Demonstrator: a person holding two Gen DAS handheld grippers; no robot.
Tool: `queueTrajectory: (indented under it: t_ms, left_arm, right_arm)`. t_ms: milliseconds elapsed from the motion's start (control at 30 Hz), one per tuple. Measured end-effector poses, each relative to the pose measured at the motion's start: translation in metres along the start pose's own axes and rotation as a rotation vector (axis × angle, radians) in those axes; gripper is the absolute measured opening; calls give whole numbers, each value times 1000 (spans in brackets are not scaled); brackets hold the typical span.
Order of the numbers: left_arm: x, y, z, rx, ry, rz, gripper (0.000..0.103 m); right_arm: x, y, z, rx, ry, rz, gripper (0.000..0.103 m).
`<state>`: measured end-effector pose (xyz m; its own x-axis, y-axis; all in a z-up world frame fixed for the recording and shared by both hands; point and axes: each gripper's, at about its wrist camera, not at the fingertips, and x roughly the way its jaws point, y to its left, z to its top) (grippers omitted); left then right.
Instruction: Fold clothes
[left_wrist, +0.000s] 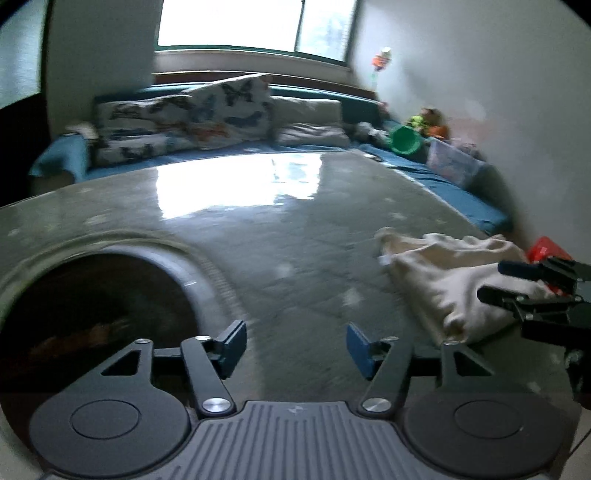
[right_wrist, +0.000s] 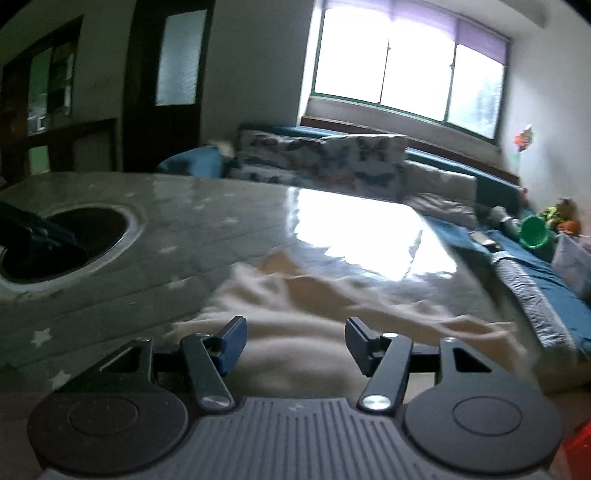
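A crumpled cream garment (left_wrist: 450, 273) lies on the grey star-patterned table (left_wrist: 280, 229), at the right in the left wrist view. My left gripper (left_wrist: 295, 347) is open and empty over bare table, left of the garment. My right gripper (right_wrist: 295, 343) is open and empty, just above the near edge of the same garment (right_wrist: 332, 306). The right gripper (left_wrist: 517, 284) also shows at the right edge of the left wrist view, over the garment. The left gripper's fingers (right_wrist: 44, 230) show at the left edge of the right wrist view.
A round dark hole (left_wrist: 96, 310) is cut in the table at the left (right_wrist: 66, 240). Behind the table is a blue couch (left_wrist: 443, 173) with butterfly cushions (left_wrist: 184, 122), a green bowl (left_wrist: 406, 138) and a clear box (left_wrist: 454, 162). A red object (left_wrist: 546, 251) sits by the garment.
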<state>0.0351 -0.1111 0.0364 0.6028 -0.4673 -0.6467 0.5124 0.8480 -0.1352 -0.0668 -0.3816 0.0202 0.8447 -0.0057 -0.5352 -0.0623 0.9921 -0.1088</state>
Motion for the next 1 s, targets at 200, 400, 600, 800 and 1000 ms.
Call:
queueTrajectory:
  t_ms: [200, 400, 600, 800, 1000]
  left_arm:
    - [-34, 43, -22, -99, -23, 151, 76]
    - [-53, 75, -43, -196, -30, 319, 84]
    - [-59, 98, -57, -239, -31, 459, 92]
    - [-67, 122, -67, -278, -61, 537, 99]
    - [-69, 137, -75, -316, -59, 587, 102]
  right_arm:
    - [-8, 26, 3, -33, -38, 42, 63]
    - [2, 49, 19, 15, -48, 187, 72]
    - [28, 85, 26, -9, -11, 255, 82]
    - [51, 96, 35, 31, 14, 264, 92]
    - [75, 98, 36, 52, 64, 229, 96]
